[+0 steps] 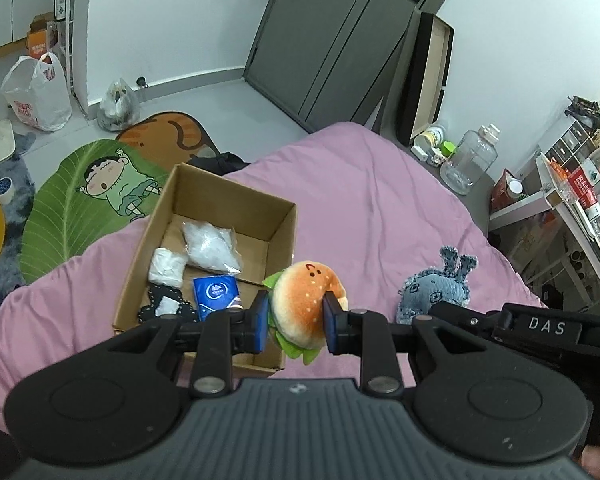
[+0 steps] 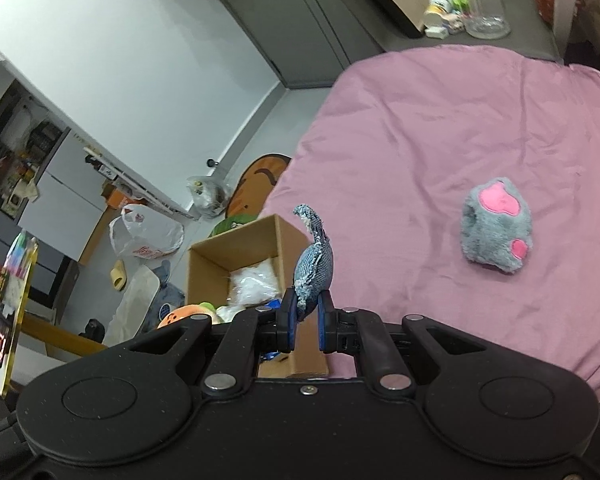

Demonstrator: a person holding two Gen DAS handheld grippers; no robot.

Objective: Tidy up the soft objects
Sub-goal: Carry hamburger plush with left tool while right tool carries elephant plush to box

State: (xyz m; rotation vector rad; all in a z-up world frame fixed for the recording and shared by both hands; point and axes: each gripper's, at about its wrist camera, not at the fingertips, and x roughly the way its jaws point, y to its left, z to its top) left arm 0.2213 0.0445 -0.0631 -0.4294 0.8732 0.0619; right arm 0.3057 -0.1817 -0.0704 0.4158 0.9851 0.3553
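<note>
Left tool pinches a burger plush between its blue pads, the jaws only a little apart and pressed into the bun from both sides, its green felt lettuce hanging below. It points steeply downward, held in the air just beside the near right corner of the cardboard box, which serves as the landmark on the pink bed. Right tool is closed almost fully on the lower edge of a denim whale plush, which stands upright above the pads with its tail curling up; this tool also tilts downward and hangs just right of the box. From the left wrist view, the end of a finger shows at the lower right edge, behind the other handle.

Inside the box lie a clear bag of white stuffing, a small white bundle, a blue tissue pack and a black-and-white soft piece. Well to the right of the box, a grey paw plush with pink pads rests on the bed. Beyond the box, cartoon rugs cover the floor.
</note>
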